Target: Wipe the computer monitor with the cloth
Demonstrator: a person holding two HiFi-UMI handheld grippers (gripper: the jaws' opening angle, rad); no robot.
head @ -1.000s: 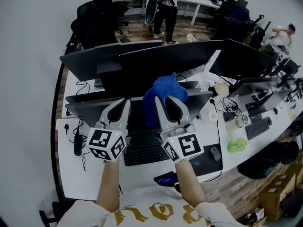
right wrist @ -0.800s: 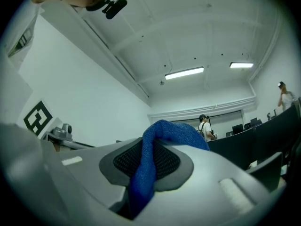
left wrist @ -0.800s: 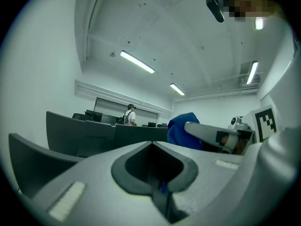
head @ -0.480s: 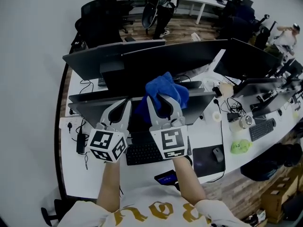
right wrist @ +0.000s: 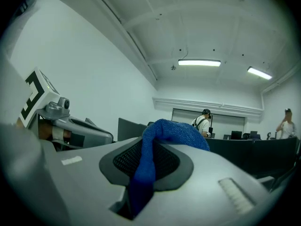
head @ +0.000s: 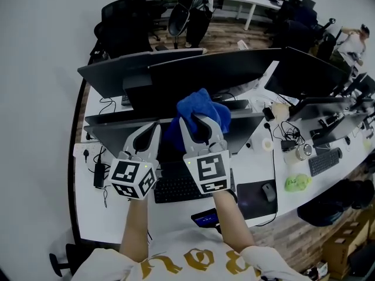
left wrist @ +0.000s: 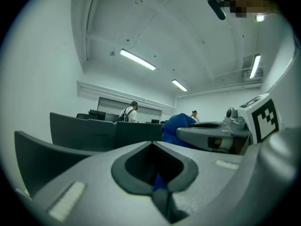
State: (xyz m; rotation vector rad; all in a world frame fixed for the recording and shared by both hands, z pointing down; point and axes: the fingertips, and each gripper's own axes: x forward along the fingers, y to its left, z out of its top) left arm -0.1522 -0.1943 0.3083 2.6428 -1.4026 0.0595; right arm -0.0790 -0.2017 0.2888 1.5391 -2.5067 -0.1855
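Note:
Seen from above in the head view, the near dark monitor [head: 114,136] stands on the white desk [head: 117,215] in front of me. My right gripper [head: 199,123] is shut on a blue cloth [head: 202,109], which it holds up at the monitor's top edge. In the right gripper view the cloth [right wrist: 175,131] runs down through the right gripper [right wrist: 146,164]. My left gripper [head: 148,132] is shut just left of it, over the same monitor. In the left gripper view a blue sliver shows in the left gripper [left wrist: 153,166]; whether it is pinched I cannot tell.
Under the grippers lies a black keyboard [head: 179,188], with a mouse [head: 268,191] on a dark pad to its right. More monitors [head: 199,69] stand behind the near one. A green object [head: 296,181] and cables lie at the right. People [head: 196,10] stand at the back.
My right gripper has moved left with the cloth, closer to the left gripper, and turned a little. The left gripper has stayed where it was.

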